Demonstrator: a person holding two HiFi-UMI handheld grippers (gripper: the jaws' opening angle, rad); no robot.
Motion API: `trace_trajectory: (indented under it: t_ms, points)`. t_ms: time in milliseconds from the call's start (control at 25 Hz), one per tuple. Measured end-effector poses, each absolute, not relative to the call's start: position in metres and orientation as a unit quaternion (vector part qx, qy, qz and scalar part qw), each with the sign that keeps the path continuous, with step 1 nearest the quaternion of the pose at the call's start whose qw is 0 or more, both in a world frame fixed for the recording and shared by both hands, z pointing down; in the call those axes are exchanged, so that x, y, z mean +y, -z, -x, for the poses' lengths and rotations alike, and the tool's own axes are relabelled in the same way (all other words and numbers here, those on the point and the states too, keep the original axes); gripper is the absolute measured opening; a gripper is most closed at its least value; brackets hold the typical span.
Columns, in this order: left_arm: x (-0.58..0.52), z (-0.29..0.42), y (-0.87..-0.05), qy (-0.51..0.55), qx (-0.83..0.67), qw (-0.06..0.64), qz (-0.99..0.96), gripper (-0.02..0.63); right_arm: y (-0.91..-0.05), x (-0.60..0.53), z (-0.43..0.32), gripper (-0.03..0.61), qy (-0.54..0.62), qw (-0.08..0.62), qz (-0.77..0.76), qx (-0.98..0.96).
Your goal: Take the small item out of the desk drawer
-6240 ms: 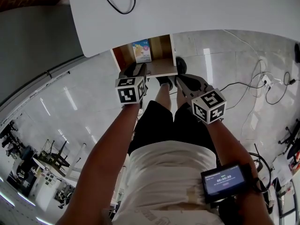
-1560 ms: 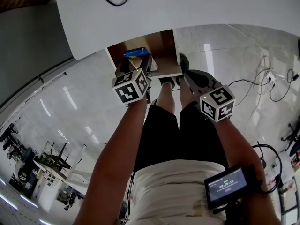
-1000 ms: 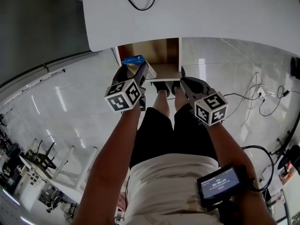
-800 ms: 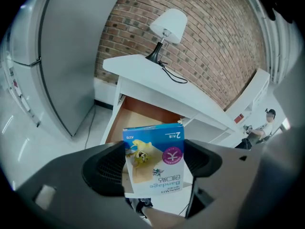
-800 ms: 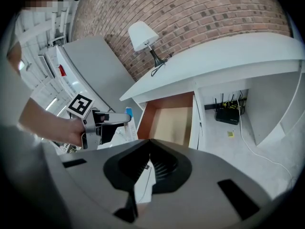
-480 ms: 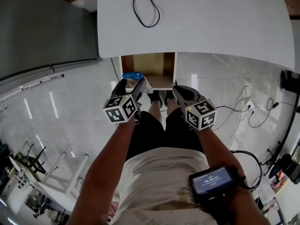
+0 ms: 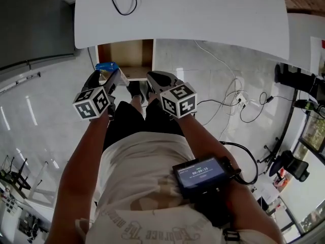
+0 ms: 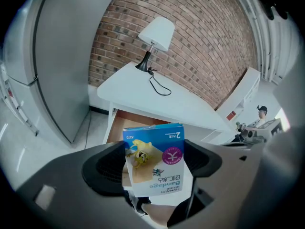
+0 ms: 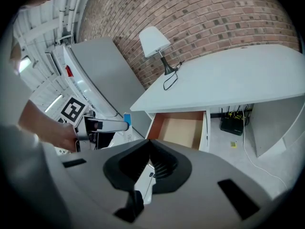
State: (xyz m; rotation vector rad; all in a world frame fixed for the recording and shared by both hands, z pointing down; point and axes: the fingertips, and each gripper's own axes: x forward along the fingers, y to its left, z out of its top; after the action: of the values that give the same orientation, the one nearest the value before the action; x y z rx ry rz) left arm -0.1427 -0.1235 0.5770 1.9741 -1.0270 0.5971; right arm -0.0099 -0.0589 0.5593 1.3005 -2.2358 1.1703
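**While the drawer stands open, the bandage box is already out**

Since the left gripper (image 7: 107, 75) is clamped on the two sides of the blue bandage box (image 8: 153, 159), the box cannot slip. It hangs outside the open desk drawer (image 9: 178, 131), at the near left of it, so the taking-out seems done. The right gripper (image 9: 148, 161), jaws together on nothing, waits near the drawer front, probably to push it.

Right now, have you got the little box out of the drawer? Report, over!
Left gripper shut on the bandage box, box lifted out of the drawer. Right gripper shut, empty. Drawer open, nothing seen in the way.
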Motion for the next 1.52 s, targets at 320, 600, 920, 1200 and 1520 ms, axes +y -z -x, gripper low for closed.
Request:
trace_trajectory:
  t_ms: [320,600,920,1200,1520]
  points:
    - [-0.121,0.137,-0.550,-0.223,-0.389,0.399,-0.800,0.380,-0.528,-0.081,0.014,0.006,-0.379,0.145,-0.458,-0.791]
    - [-0.114,0.136,-0.527,-0.220,-0.367,0.386,-0.817,0.380,-0.509,-0.082,0.020,0.006,-0.362,0.150,-0.455,-0.800]
    - [-0.113,0.139,-0.502,-0.209,-0.356,0.362,-0.835,0.380,-0.489,-0.081,0.025,0.006,-0.347,0.153,-0.457,-0.805]
    - [-0.119,0.136,-0.476,-0.190,-0.348,0.329,-0.857,0.380,-0.465,-0.084,0.022,0.006,-0.322,0.144,-0.465,-0.812]
    - [-0.121,0.140,-0.455,-0.170,-0.331,0.310,-0.875,0.380,-0.437,-0.089,0.029,0.006,-0.294,0.141,-0.472,-0.819]
